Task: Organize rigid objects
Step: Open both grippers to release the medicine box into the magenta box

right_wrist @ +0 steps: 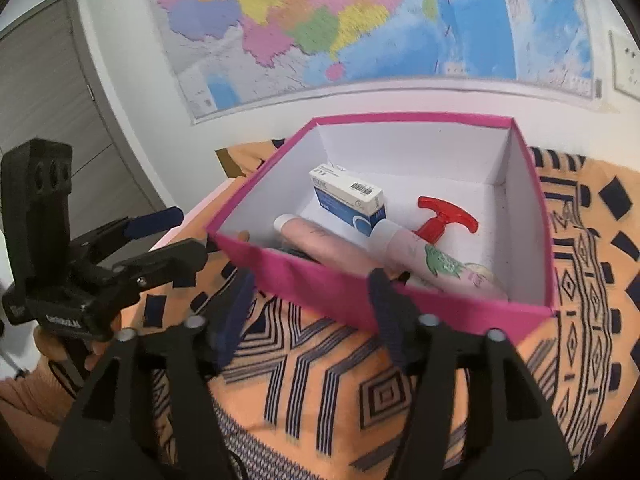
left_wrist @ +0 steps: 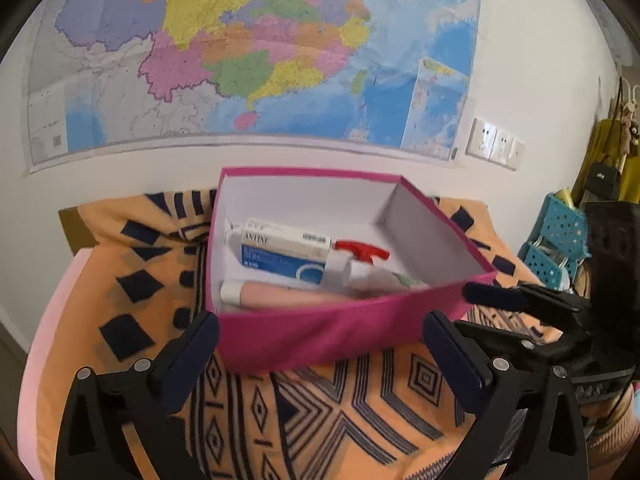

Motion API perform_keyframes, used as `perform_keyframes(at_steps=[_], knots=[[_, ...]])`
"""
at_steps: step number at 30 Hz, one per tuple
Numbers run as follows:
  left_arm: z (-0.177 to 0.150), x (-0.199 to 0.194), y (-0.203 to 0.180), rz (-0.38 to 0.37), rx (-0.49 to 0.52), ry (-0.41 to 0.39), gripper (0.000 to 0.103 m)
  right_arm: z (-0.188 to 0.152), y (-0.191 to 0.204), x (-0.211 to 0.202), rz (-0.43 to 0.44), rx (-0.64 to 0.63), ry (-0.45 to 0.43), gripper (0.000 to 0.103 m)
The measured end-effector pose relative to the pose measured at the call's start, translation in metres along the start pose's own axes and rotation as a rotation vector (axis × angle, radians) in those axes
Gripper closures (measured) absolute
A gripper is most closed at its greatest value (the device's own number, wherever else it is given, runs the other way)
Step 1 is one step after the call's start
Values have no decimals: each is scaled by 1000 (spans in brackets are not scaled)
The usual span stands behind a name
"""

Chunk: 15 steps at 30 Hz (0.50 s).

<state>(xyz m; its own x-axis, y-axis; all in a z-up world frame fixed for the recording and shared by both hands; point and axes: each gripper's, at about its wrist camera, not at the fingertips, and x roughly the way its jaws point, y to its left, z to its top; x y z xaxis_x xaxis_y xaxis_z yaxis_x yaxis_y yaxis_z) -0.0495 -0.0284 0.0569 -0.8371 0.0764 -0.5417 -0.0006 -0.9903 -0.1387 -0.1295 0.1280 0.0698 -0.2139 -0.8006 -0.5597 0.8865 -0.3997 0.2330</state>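
A magenta box (left_wrist: 320, 336) with a white inside stands on the orange patterned cloth (left_wrist: 360, 412). In it lie a blue-and-white carton (left_wrist: 286, 254), a red T-shaped handle (left_wrist: 362, 251), a pink tube with a white cap (left_wrist: 276, 296) and a tube printed with a plant (right_wrist: 448, 264). My left gripper (left_wrist: 320, 340) is open just before the box's near wall, with nothing between its pads. My right gripper (right_wrist: 312, 284) is open too, close to the near wall of the box (right_wrist: 340, 296). Each gripper shows in the other's view, the right gripper (left_wrist: 484, 312) at the box's right corner and the left gripper (right_wrist: 176, 236) at its left corner.
A large coloured map (left_wrist: 248, 52) hangs on the white wall behind the box. Wall sockets (left_wrist: 496, 144) sit to its right. Blue perforated baskets (left_wrist: 556, 240) and hanging bags (left_wrist: 608, 160) stand at the far right. A grey door (right_wrist: 52, 120) is at the left.
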Motion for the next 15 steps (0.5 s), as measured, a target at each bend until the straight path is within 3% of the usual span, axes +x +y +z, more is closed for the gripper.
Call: perform_keyframes(at_steps=[4, 7, 15], knots=[[-16, 2, -5, 30, -24, 25, 0, -20, 6, -8, -80, -13, -29, 13], [-26, 2, -8, 80, -31, 31, 0, -33, 4, -10, -120, 1, -27, 13], [-47, 0, -12, 102, -67, 37, 0, -55, 5, -10, -188, -1, -15, 13]])
